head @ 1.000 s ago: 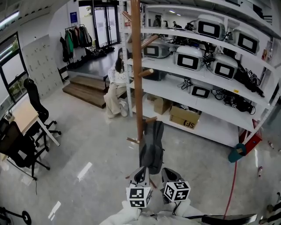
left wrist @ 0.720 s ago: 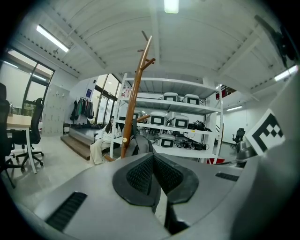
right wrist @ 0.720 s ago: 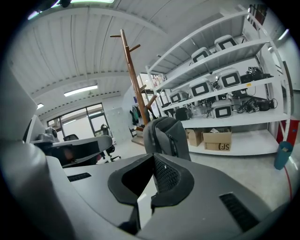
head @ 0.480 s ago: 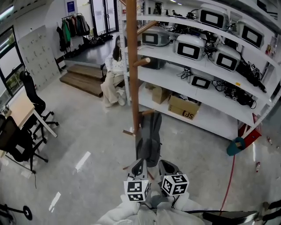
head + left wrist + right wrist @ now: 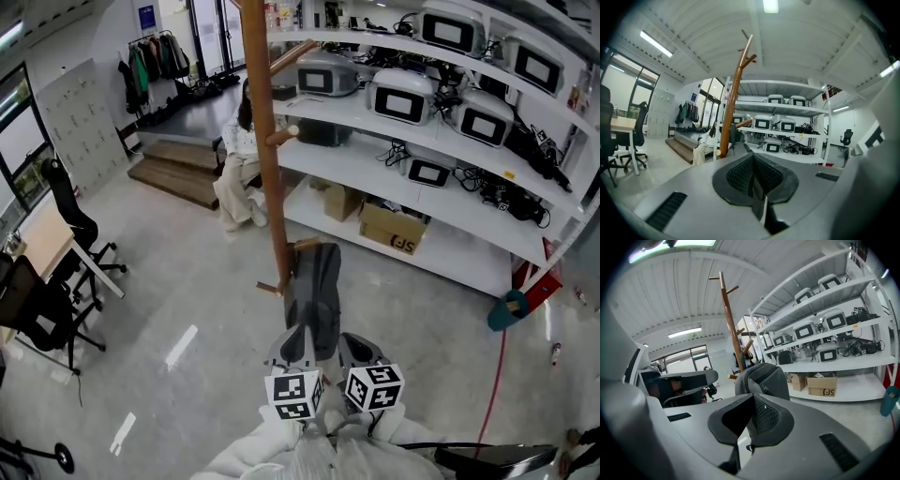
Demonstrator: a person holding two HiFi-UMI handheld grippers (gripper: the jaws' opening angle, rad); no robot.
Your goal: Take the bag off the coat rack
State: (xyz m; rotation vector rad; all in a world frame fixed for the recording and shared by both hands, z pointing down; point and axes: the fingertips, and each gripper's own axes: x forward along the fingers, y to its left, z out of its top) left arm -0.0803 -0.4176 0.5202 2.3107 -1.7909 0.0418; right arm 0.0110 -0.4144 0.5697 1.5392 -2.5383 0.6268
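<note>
A grey bag [image 5: 314, 292] hangs from a low peg of the tall wooden coat rack [image 5: 265, 159]. In the head view its bottom end reaches down between my two grippers. My left gripper [image 5: 292, 341] sits just left of that end, and its jaws are shut with nothing between them [image 5: 753, 158]. My right gripper [image 5: 355, 346] is just right of the bag's bottom. In the right gripper view the bag [image 5: 765, 378] fills the space straight past the jaw tips [image 5: 752, 398], which meet; I see nothing held. The rack's pole [image 5: 736, 101] rises ahead in the left gripper view.
White shelving [image 5: 441, 141] with several boxy grey devices runs behind and to the right of the rack. A person [image 5: 242, 159] sits behind the pole. Cardboard boxes [image 5: 392, 232] lie under the shelves. A desk with office chairs [image 5: 66, 225] stands at left, a red hose [image 5: 495, 375] at right.
Both grippers have come closer to the rack, and the bag's bottom now lies between their tips. The pole has drifted left in the head view.
</note>
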